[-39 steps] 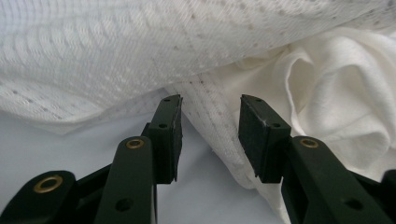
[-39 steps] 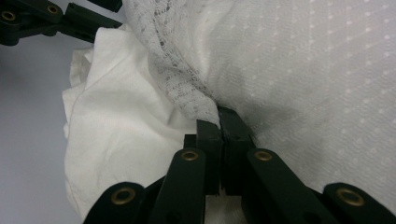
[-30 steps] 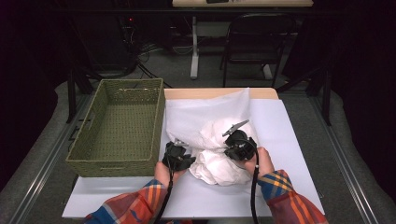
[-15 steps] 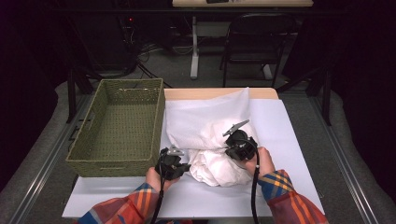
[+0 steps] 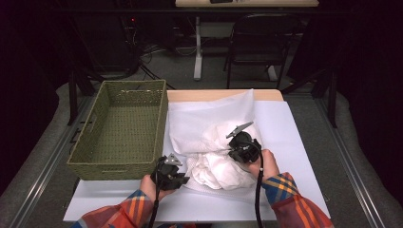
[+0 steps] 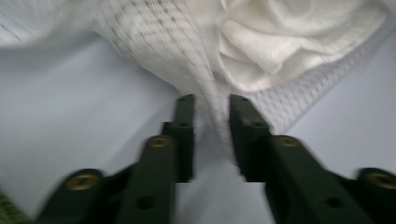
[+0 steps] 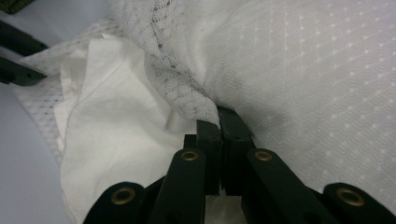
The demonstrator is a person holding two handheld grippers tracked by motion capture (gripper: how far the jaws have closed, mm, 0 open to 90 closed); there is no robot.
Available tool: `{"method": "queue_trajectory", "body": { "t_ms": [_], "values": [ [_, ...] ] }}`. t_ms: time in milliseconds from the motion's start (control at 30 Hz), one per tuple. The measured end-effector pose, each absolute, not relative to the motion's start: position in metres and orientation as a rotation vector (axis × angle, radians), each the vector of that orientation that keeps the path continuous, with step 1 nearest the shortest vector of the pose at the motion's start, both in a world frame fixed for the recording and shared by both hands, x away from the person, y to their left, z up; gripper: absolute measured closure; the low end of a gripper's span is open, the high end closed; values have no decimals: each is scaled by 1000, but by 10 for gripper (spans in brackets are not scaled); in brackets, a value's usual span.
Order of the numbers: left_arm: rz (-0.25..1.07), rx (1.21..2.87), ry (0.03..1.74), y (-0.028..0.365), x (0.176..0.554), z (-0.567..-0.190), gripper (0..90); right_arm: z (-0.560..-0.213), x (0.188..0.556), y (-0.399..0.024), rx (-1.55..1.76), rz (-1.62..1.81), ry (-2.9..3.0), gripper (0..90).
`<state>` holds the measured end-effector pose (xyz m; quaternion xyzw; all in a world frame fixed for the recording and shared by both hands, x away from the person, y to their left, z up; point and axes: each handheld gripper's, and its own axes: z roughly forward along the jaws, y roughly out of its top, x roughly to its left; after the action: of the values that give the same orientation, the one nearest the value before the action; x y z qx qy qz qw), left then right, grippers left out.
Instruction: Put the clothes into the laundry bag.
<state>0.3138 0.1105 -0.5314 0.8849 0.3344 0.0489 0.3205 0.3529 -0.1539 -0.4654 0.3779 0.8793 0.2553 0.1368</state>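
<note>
Pinching the mesh bag (image 7: 196,88) at its upper edge, right gripper (image 5: 240,147) has its jaws fully closed on a fold of the netting, probably to keep the bag mouth lifted so the white cloth (image 5: 216,171) inside stays reachable. Bag sits on the white table cover (image 5: 294,142), middle-right of the table, just right of the green woven basket (image 5: 119,130), which looks empty in the high view. Cloth is bunched at the near end of the bag, partly spilling out toward the near edge.

Left gripper (image 5: 172,176) is at the near-left corner of the bag; its jaws have just been opening, and in the left gripper view a strand of the mesh bag (image 6: 212,112) hangs between them without the pads pressing on it, so no real grip there now. Likely letting go to re-grab lower or go for the cloth.

Basket stands well clear on the far left, probably the drop spot for whatever comes out. Both forearms in plaid sleeves (image 5: 290,199) come in from the near edge.
</note>
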Motion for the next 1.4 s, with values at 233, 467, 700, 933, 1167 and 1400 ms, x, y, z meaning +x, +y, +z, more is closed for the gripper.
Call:
{"method": "queue_trajectory", "body": {
  "t_ms": [233, 467, 700, 933, 1167, 1400],
  "values": [
    [218, 2362, 860, 93, 327, -532, 655, -460, 349, -152, 1082, 760, 2541, 888],
    [139, 2395, 844, 109, 322, -538, 886, -460, 350, -154, 1095, 763, 2544, 888],
    [91, 2393, 829, 113, 315, -534, 893, -461, 350, -153, 1085, 761, 2552, 888],
    [42, 2403, 807, 120, 305, -530, 896, -461, 350, -154, 1089, 755, 2551, 889],
    [43, 2416, 783, 123, 302, -529, 854, -460, 349, -153, 1082, 750, 2551, 888],
    [47, 2414, 783, 113, 312, -530, 491, -459, 349, -152, 1086, 763, 2550, 888]
  ]
}}
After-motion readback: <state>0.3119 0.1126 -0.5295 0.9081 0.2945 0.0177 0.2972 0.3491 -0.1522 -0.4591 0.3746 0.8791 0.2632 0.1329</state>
